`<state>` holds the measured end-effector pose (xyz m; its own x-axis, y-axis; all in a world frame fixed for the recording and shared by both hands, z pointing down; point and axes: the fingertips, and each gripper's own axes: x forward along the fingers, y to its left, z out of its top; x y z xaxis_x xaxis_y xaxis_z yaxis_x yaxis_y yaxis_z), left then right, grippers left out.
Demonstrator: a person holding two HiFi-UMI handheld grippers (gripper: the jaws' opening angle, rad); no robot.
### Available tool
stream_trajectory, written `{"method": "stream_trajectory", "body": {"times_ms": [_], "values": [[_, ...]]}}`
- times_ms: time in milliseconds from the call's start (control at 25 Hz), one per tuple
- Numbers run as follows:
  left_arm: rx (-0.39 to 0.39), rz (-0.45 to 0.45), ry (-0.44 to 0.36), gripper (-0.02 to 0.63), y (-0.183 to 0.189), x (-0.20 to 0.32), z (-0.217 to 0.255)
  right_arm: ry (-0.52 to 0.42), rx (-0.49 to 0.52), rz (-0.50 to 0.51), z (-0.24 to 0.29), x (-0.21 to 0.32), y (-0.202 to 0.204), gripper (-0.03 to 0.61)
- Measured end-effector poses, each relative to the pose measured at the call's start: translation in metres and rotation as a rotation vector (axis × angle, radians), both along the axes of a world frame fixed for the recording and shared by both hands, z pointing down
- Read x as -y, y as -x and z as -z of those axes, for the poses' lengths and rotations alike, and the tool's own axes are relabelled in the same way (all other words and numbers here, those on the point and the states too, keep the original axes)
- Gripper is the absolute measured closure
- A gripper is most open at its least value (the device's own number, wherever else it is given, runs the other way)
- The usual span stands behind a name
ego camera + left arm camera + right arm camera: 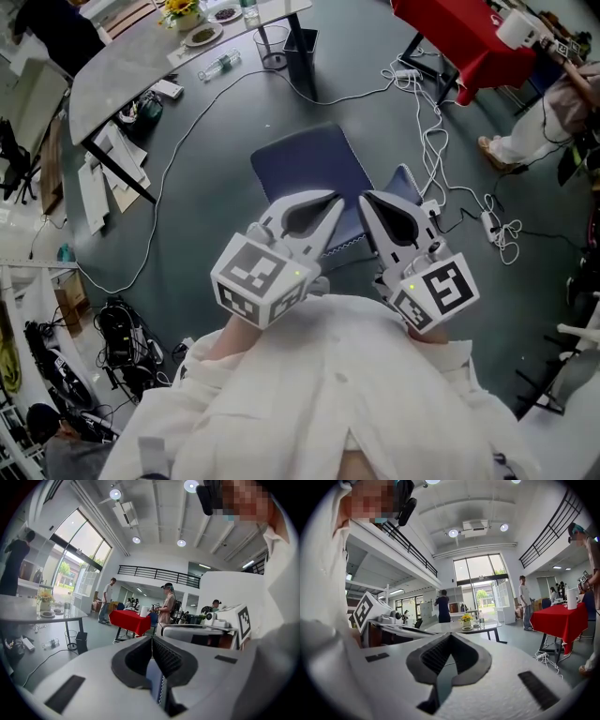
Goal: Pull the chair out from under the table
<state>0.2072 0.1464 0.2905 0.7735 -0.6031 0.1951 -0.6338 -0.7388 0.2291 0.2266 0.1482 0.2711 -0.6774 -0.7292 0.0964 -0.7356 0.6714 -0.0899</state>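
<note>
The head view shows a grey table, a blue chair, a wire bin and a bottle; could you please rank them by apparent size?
1. grey table, largest, though cut off by the frame
2. blue chair, nearer the camera
3. wire bin
4. bottle, smallest

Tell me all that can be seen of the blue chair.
The chair has a dark blue seat, fabric by its look, with white stitching along its near edge. It stands on the grey floor, apart from the grey table. Its legs are hidden. The left gripper and the right gripper, both shut, are above its near part; whether they touch it I cannot tell.
</note>
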Motion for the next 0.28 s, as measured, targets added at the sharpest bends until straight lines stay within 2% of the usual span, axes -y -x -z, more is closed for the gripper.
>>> {"method": "stream_trajectory", "body": {"times_ms": [280], "values": [[-0.003, 0.011, -0.006, 0.595, 0.0049, -0.0016, 0.0023, -0.001, -0.011, -0.001, 0.0006, -0.0024, 0.0025, 0.575]]}}
